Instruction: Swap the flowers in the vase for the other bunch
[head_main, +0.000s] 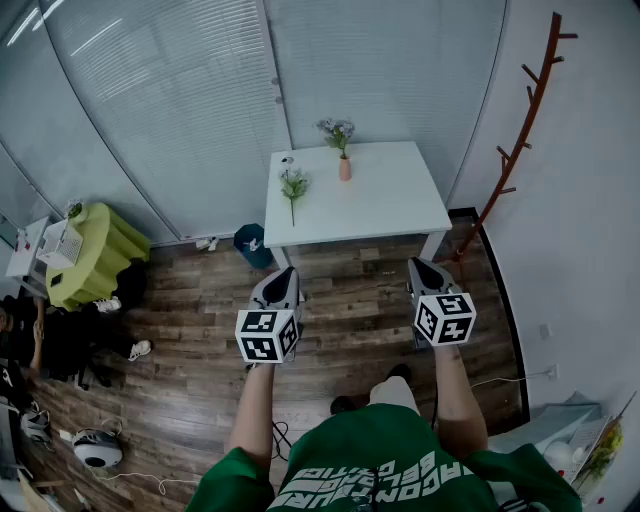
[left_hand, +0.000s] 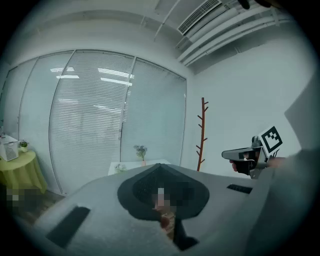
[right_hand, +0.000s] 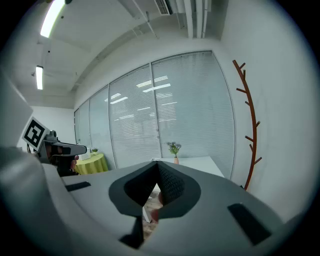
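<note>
The left gripper (head_main: 284, 272) and the right gripper (head_main: 421, 263) were held side by side over the wooden floor (head_main: 360, 300), both with jaws pressed together on nothing. Well ahead of them stood the white table (head_main: 400, 205). The pink vase (head_main: 345, 168) with its purple flowers (head_main: 337, 130) stood ahead, between the two tools; the other bunch (head_main: 293, 185) lay flat ahead of the left gripper, left of the vase
</note>
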